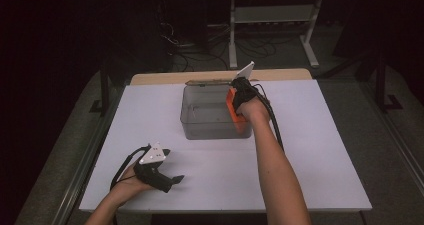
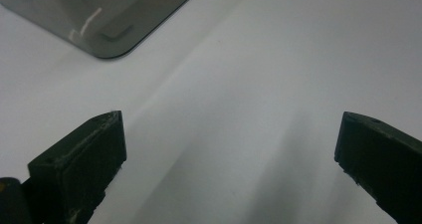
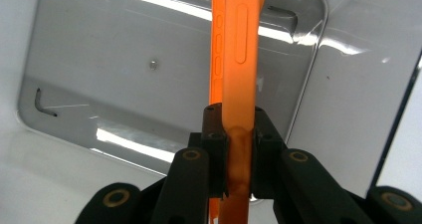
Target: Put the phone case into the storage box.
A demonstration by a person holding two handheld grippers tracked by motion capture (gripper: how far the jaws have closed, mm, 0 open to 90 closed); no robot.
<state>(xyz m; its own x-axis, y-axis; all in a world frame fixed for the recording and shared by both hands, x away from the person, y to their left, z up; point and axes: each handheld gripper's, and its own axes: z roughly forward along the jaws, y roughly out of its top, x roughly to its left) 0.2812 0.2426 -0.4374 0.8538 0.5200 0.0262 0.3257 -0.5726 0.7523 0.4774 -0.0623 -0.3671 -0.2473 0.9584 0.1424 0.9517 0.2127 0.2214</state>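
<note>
Clamped between my right gripper (image 3: 232,134) jaws, the orange phone case (image 3: 238,50) hangs edge-down inside the clear bin (image 1: 197,127) near the tabletop's (image 1: 320,160) far edge. My left gripper (image 1: 176,179) rests spread and empty near the front-left corner. Lower vertically, keep clear of the wall, release only at the floor.

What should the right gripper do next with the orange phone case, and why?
Probably lower it a little, then release. The right gripper is shut on the orange phone case, held on edge over the clear bin, whose floor looks bare below. The left gripper rests open on the table.
</note>
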